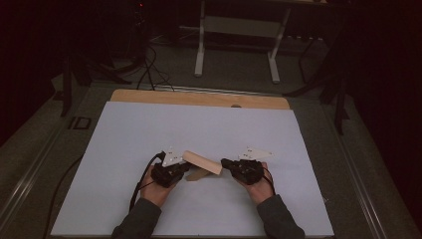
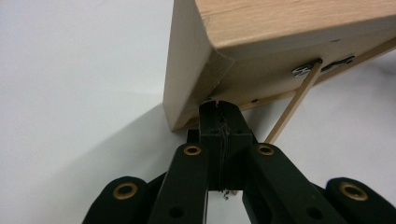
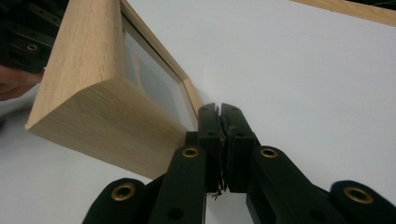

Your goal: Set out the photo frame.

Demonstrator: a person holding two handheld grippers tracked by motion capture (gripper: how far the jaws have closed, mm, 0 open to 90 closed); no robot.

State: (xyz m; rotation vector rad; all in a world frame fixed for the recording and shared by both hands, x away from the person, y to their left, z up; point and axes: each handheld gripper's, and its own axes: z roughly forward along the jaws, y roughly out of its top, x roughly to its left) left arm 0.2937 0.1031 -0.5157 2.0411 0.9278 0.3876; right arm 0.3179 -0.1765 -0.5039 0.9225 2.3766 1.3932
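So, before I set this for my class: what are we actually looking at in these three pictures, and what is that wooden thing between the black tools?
A person sits at a table covered by a white sheet and holds a hand tool in each hand, each with two black jaws. The wide picture comes from a camera above, looking down; the left gripper and the right gripper meet at a wooden picture frame. The other two pictures come from small cameras riding on each tool, looking along its jaws. The left gripper view shows the frame's back with its thin prop stand; the right gripper view shows its glass front. Both pairs of jaws are shut and sit at the frame's lower edges; whether they pinch it cannot be told.
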